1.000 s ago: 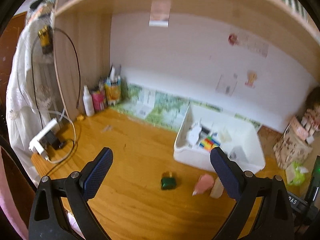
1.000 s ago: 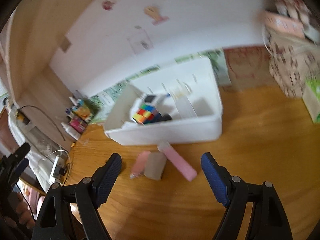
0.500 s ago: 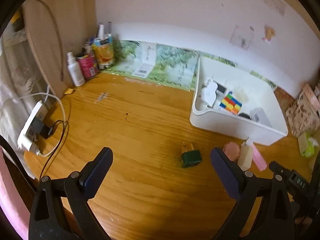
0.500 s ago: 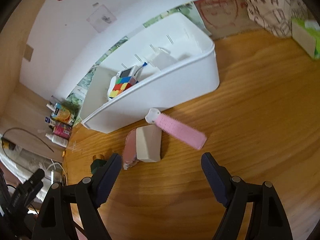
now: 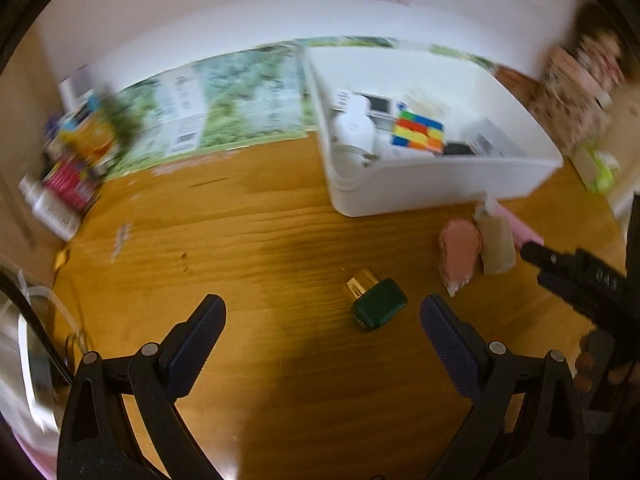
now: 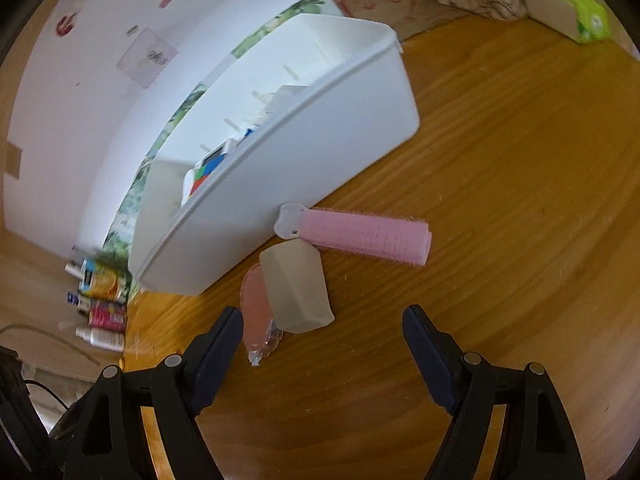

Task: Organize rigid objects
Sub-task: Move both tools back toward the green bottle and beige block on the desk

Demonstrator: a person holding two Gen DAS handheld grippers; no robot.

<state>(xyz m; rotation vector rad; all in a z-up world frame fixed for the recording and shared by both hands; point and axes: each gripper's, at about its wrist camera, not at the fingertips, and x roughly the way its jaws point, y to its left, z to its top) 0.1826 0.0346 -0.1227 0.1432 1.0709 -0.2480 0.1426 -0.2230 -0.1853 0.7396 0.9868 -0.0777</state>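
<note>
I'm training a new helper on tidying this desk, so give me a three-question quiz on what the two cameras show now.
1. True or false: the green bottle already lies inside the white bin.
2. Which item lies closest ahead of the right claw? A) pink roller B) beige block C) cube puzzle
3. Fill in: both the right claw and the left claw are ____ and hold nothing.

Key: 1 false, it lies on the wooden desk; 2 B; 3 open.
</note>
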